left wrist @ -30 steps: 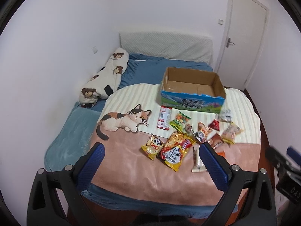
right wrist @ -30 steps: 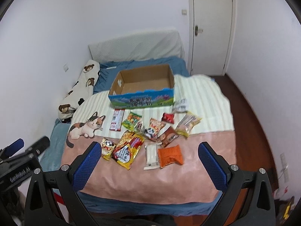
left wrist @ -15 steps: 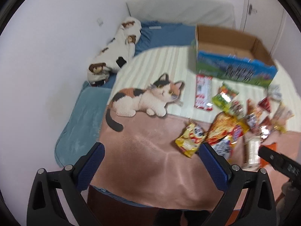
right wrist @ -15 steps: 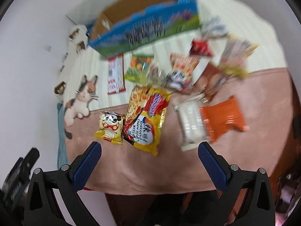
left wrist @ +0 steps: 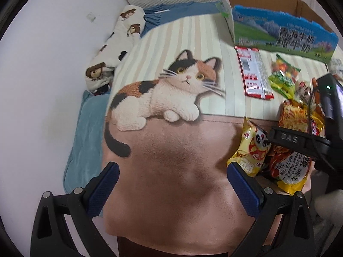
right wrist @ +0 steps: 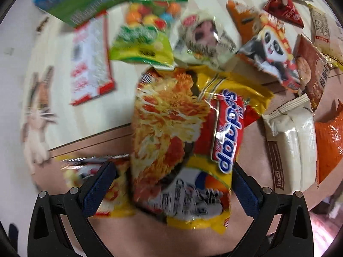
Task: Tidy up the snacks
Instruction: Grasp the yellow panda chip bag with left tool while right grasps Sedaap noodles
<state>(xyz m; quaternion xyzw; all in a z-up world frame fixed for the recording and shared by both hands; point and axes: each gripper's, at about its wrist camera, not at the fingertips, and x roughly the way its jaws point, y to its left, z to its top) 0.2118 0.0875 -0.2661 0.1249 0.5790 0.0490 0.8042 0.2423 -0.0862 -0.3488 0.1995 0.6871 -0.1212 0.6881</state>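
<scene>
Several snack packets lie on a blanket on the bed. My right gripper [right wrist: 171,184] is open, its jaws either side of a large yellow-red noodle packet [right wrist: 182,139], close above it. That packet also shows in the left wrist view [left wrist: 293,141], partly hidden by the right gripper's body [left wrist: 300,141]. My left gripper [left wrist: 171,184] is open and empty over bare pink blanket [left wrist: 171,171]. A small yellow panda packet [left wrist: 250,150] lies by its right finger. The open cardboard box [left wrist: 278,27] stands at the far right.
A red-white packet [left wrist: 255,72], a green candy bag [right wrist: 141,40], a panda packet [right wrist: 268,51], a white wafer pack [right wrist: 293,145] and an orange packet [right wrist: 330,145] lie around. A bear-print pillow [left wrist: 115,42] lies against the wall. The bed's near edge is just below both grippers.
Both grippers have dropped down and forward toward the bed. The right one has closed in on the large noodle packet; the left has swung left over the cat picture and bare blanket.
</scene>
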